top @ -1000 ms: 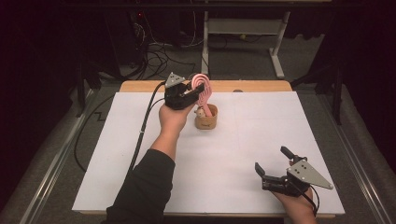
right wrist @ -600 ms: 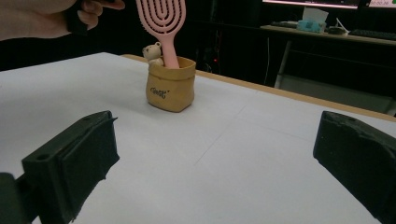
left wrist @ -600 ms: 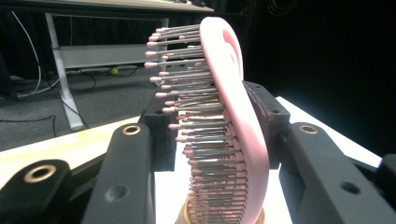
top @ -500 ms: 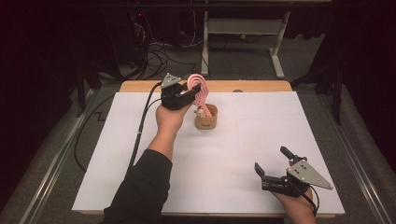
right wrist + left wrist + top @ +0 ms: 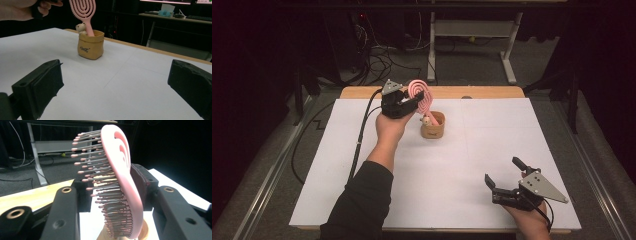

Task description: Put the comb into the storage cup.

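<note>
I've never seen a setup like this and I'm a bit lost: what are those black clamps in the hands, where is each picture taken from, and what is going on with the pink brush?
A person holds a hand-held clamp with two black jaws in each hand. One camera looks down on the white table from above; one more rides on each clamp, looking along its jaws.

On the table stands a small tan pot with a little bear figure inside. A pink hairbrush stands in it, handle down. The left gripper has the brush head between its jaws, which have just been opening; whether the pads press on it I cannot tell. The right gripper rests open near the front edge, holding nothing.
</note>
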